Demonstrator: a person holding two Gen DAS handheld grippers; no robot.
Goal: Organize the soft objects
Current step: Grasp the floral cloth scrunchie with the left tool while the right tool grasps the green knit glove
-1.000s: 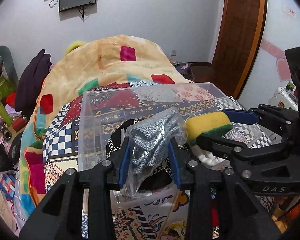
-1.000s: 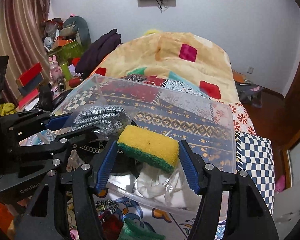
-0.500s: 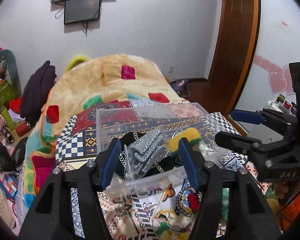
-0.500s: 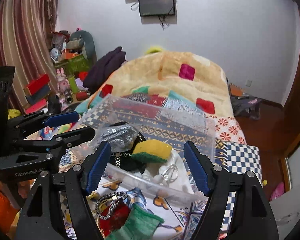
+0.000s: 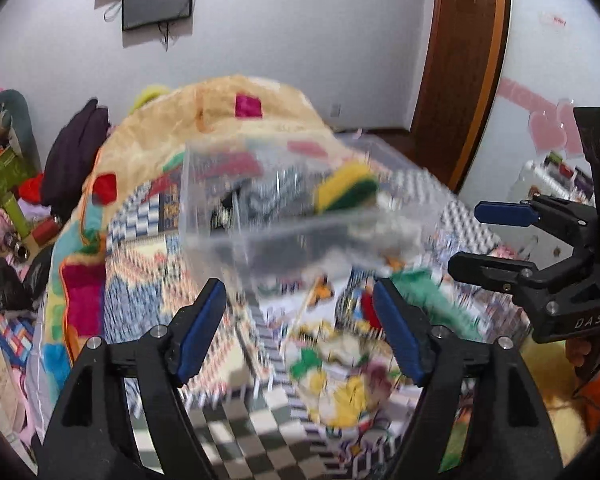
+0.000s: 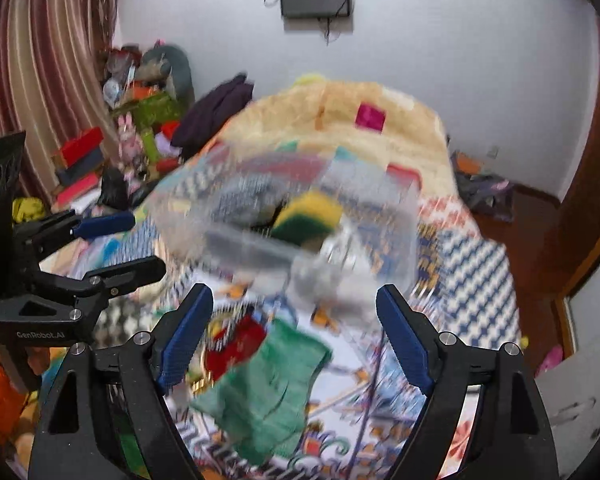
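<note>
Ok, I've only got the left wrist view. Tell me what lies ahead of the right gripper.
Observer: A green cloth lies spread out, framed by the right gripper's open jaws.
Operator: Say what's next to it.
Observer: A blurred red item sits at its upper left edge.
Operator: Name what's behind my left gripper.
Observer: A striped curtain hangs behind the left gripper.

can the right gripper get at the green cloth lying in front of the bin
Probably yes: the right gripper is open and empty, and the green cloth lies uncovered on the bedspread just ahead of its fingers, outside the clear bin.
</note>
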